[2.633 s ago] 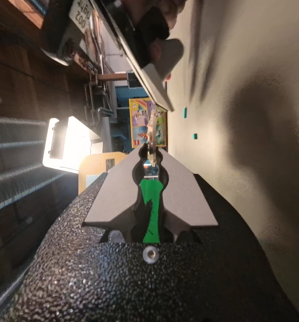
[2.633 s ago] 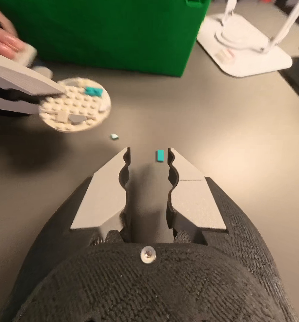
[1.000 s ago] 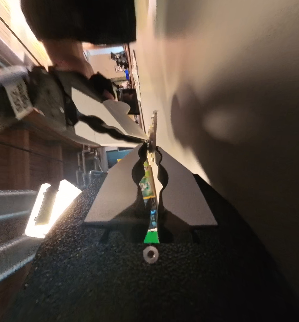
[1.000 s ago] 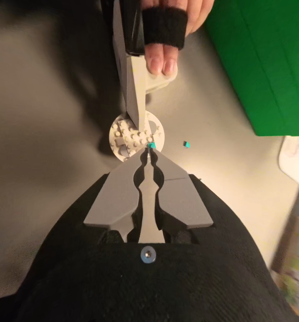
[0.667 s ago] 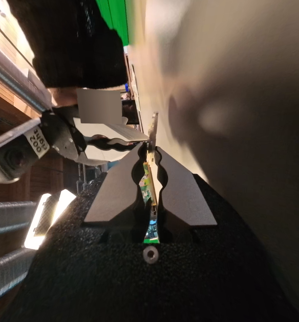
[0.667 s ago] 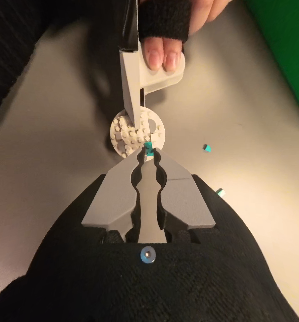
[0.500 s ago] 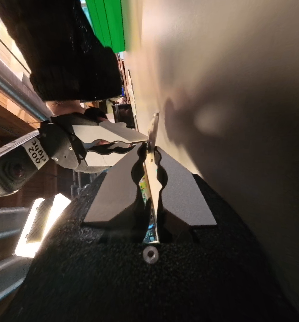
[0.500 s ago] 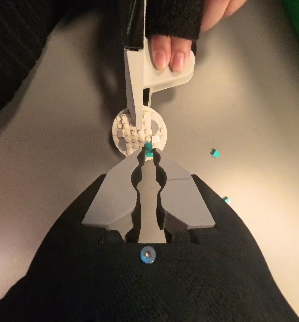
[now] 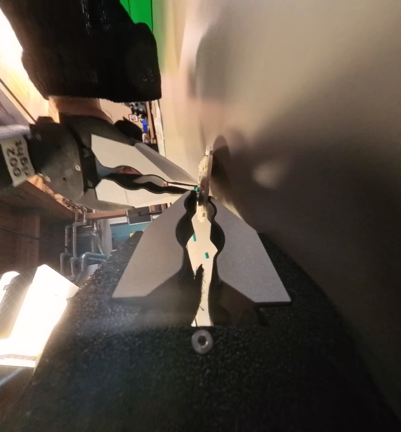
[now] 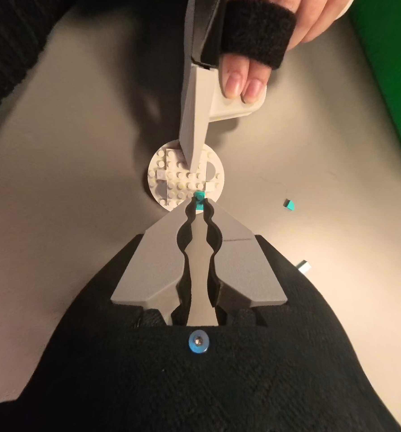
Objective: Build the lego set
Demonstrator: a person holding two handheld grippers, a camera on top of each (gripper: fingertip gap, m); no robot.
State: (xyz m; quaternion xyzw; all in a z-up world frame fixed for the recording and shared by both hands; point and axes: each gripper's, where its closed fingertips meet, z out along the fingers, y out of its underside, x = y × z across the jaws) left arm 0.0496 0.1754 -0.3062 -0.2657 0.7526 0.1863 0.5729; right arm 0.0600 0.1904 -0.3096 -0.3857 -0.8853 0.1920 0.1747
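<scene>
Spreading wide and pale under everything is the bench [image 10: 311,140], with a green bin [image 10: 393,81] at its far right edge. Above it, a person's hand [image 10: 253,53], strapped with a black band, steers the left hand-held gripper [image 10: 192,161], whose fingers are pressed together on the round white studded plate [image 10: 171,184], pinching it by its far edge; the left wrist view shows that plate edge-on, clamped between the tips. The right hand-held gripper [image 10: 199,198] comes in from the near side, its jaws nearly closed and nipping a small teal brick [image 10: 199,196] that sits at the plate's near rim, touching the studs. Whether the brick is fully seated I cannot tell.

To do this step well, I judge the brick should be squared over its studs before any push, then pressed straight into the plate while the left grip braces firmly against it, so the plate does not pivot. Only then should the right jaws ease apart, without dragging the brick sideways.

Two loose pieces wait off to the right: a teal wedge [image 10: 289,205] and a pale small brick [image 10: 304,266], apart from the plate.
</scene>
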